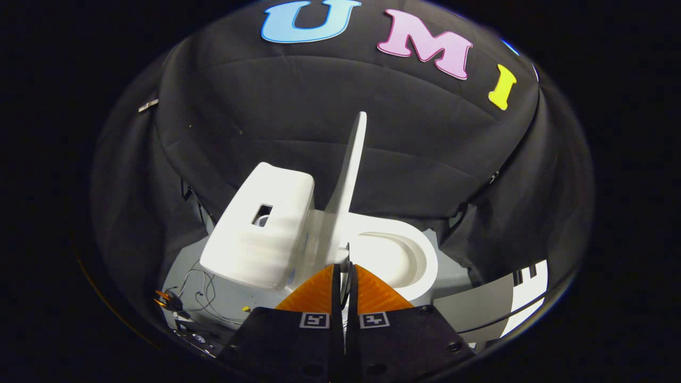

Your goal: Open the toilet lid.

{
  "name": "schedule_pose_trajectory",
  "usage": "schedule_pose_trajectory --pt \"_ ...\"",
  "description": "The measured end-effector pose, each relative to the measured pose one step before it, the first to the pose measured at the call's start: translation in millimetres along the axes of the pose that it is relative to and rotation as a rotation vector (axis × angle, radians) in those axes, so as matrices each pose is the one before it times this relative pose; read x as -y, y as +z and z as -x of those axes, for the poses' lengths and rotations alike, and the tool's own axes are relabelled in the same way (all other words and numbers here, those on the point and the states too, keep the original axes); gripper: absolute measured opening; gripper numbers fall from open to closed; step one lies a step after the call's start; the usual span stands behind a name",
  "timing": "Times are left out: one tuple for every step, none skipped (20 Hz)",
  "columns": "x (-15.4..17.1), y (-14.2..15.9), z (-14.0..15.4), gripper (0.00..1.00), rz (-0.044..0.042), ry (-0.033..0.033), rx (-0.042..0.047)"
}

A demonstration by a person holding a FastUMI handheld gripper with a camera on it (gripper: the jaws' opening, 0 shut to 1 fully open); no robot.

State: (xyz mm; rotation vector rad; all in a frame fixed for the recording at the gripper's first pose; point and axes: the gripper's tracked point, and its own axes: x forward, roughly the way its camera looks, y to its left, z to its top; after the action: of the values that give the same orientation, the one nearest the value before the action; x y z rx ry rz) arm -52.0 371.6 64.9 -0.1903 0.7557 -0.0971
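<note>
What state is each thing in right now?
lid: raised, standing upright, seen edge-on
bowl: uncovered
tank: top on, with a rectangular opening in it
gripper: fingers close together at the lid's lower edge; whether they press on it I cannot tell

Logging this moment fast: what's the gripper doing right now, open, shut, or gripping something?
Gripper: shut, fingers nearly touching, tips at the base edge of the raised toilet lid; whether both press on it cannot be told.

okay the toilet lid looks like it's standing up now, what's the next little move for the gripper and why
Probably open the fingers and back away. The toilet lid stands upright beside the tank, the bowl is uncovered, and the gripper looks pinched on the lid's lower edge, so the lifting seems done.
</note>
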Motion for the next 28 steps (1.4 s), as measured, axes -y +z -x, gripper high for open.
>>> schedule_pose_trajectory --pt "-5.76 0.88 -0.52 0.06 -0.00745 0.0002 0.00236" --pt "-4.54 0.88 1.49 0.06 -0.00172 0.00288 0.00407" --pt "-2.18 1.58 -0.8 0.06 0.01231 -0.00371 0.00335" --pt "-2.72 0.04 -0.11 0.07 0.01507 -0.00005 0.00405" --pt "-1.9 0.08 0.81 0.07 0.00094 0.00411 0.00154" --pt "-3.77 0.01 0.36 0.08 -0.00677 0.00558 0.00112" --pt "-3.14 0.55 0.39 0.08 -0.00196 -0.00001 0.00278" --pt "-0.47 0.46 0.85 0.08 0.01388 -0.00448 0.00283" --pt "-0.48 0.75 -0.86 0.08 0.01413 -0.00165 0.003" --pt "-2.16 -0.86 0.17 0.08 0.00247 0.00281 0.00242" --pt "-3.95 1.09 0.63 0.09 0.00135 0.00407 0.00118" --pt "-3.36 0.33 0.72 0.1 0.00785 0.00619 -0.00092" --pt "0.33 -0.52 -0.83 0.13 0.01204 0.00542 0.00363" --pt "-1.94 0.33 1.51 0.14 0.01243 0.00947 0.00368" --pt "-3.43 0.99 -0.1 0.16 0.00902 0.01712 0.00321" --pt "-6.77 -1.0 1.64 0.19 0.01483 0.03139 0.00161" --pt "-8.65 0.28 0.83 0.39 0.01451 0.04379 -0.00544" --pt "-6.93 -3.72 2.02 0.6 0.00542 0.03765 -0.01283" --pt "6.56 1.28 0.42 0.81 0.00032 -0.01609 0.00168" --pt "-0.17 1.9 2.35 1.0 -0.00061 -0.00006 0.00247" --pt "-0.5 0.34 -0.59 1.0 -0.00065 0.00784 0.00356" --pt "-1.25 1.33 2.75 1.0 -0.00393 0.01468 0.00027" --pt "-0.86 3.08 2.33 1.0 -0.00696 0.00827 0.006" --pt "-0.76 3.66 3.82 1.0 -0.00888 0.01499 0.00687" --pt "1.64 5.32 2.43 1.0 0.00633 0.00347 0.0086" --pt "2.62 5.65 2.93 1.0 0.0062 0.00009 0.01349" --pt "1.38 5.91 2.74 1.0 0.00111 -0.00109 0.01604" --pt "-0.09 5.11 4.74 1.0 -0.008 0.00967 0.0081"
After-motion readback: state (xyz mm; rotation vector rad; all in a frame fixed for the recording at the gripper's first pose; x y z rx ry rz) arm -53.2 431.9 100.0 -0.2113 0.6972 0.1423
